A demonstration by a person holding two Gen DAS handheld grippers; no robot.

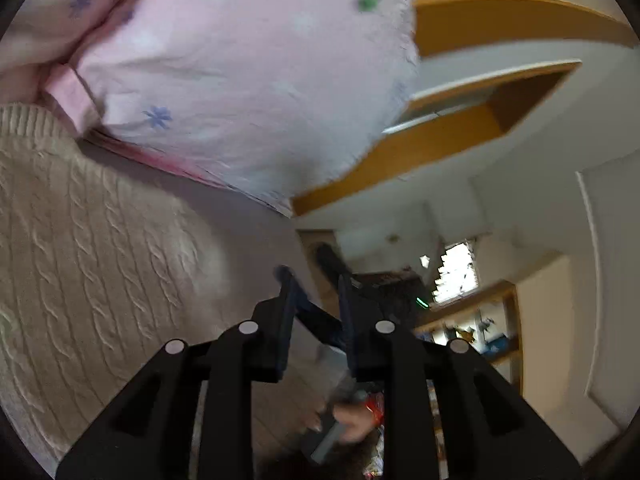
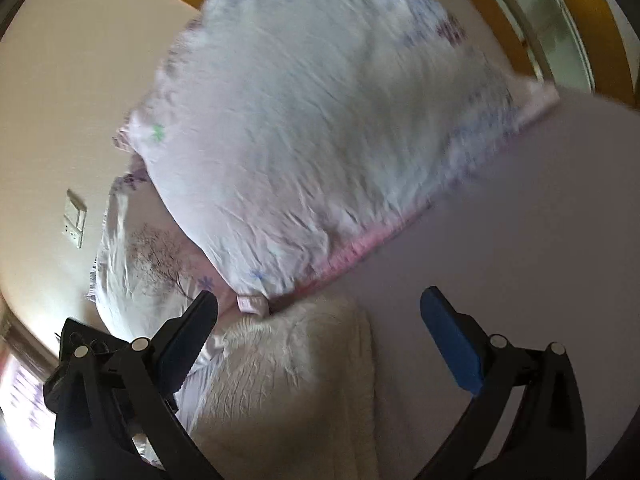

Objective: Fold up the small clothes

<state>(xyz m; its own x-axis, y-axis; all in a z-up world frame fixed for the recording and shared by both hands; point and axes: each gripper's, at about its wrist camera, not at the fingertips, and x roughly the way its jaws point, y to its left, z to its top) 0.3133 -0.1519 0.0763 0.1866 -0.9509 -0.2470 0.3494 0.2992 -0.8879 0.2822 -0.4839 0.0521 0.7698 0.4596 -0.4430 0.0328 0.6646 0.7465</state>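
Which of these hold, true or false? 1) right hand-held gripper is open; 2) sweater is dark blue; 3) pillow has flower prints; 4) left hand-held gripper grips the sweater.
1) The right hand-held gripper is open: true; it holds nothing.
2) The sweater is dark blue: false, it is cream cable-knit.
3) The pillow has flower prints: true.
4) The left hand-held gripper grips the sweater: false; its jaws show a gap and nothing between them.

Sweater (image 1: pixel 80 240): cream, cable-knit pattern. Pillow (image 1: pixel 248 80) above the sweater: pale pink with purple and green flowers. Second pillow (image 2: pixel 148 256) beside it: white with a purple tree print. Bed sheet (image 2: pixel 520 220): plain lilac. Right gripper's pads (image 2: pixel 452 344): blue. Headboard (image 1: pixel 500 16): orange-brown.
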